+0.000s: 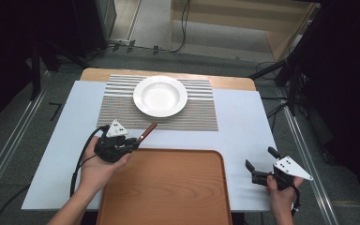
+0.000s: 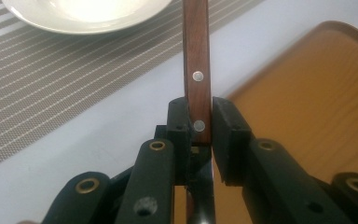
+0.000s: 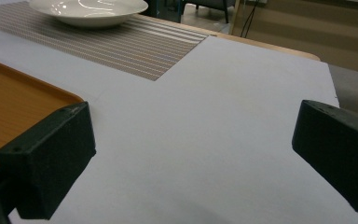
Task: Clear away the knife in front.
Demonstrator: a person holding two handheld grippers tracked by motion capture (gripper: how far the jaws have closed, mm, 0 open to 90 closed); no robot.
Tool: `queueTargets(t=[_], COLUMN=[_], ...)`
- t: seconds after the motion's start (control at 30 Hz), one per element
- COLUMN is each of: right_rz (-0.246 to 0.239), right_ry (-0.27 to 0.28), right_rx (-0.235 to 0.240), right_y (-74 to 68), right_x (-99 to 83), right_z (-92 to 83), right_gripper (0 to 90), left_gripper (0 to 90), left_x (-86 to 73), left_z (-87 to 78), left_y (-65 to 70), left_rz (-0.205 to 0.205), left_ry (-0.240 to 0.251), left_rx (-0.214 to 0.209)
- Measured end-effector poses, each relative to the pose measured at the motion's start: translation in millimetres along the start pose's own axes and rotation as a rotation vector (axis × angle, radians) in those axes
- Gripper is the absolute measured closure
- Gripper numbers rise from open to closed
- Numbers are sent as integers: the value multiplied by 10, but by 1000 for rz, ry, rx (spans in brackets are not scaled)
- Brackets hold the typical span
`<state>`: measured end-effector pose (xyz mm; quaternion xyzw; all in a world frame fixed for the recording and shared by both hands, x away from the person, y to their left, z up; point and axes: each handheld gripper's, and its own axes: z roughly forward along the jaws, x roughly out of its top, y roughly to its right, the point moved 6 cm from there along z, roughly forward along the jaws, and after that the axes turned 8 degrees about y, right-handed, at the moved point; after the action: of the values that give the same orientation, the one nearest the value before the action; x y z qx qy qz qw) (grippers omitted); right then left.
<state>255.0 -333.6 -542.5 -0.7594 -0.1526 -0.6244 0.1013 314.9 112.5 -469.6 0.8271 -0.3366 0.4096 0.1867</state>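
Note:
My left gripper is shut on the brown wooden handle of a utensil, just above the tray's far left corner. The handle has two metal rivets and points toward the white plate. The utensil's working end is hidden behind the jaws. My right gripper stands open over the bare white table surface near the right edge, with nothing between its jaws.
A striped placemat lies under the plate at the back. An orange-brown tray sits at the table's front. The white table cover has free room at the right.

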Motion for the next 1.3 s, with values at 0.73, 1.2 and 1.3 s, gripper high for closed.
queueTargets(t=[0.73,1.2,1.3], right_rz=[-5,-3,-6], right_ry=[-1,-6,-10], right_rx=[0,-4,-5], right_y=[-2,-7,-9], right_x=[-1,-5,-7], right_z=[3,5,7], right_gripper=[0,0,0], left_gripper=[768,767,768], left_x=[-284,-602,-673], left_z=[-174,-144,-124], left_y=[374,454,436], left_rz=[-1,-25,-30], left_ry=[16,-26,-41], left_rx=[-60,-75,-66])
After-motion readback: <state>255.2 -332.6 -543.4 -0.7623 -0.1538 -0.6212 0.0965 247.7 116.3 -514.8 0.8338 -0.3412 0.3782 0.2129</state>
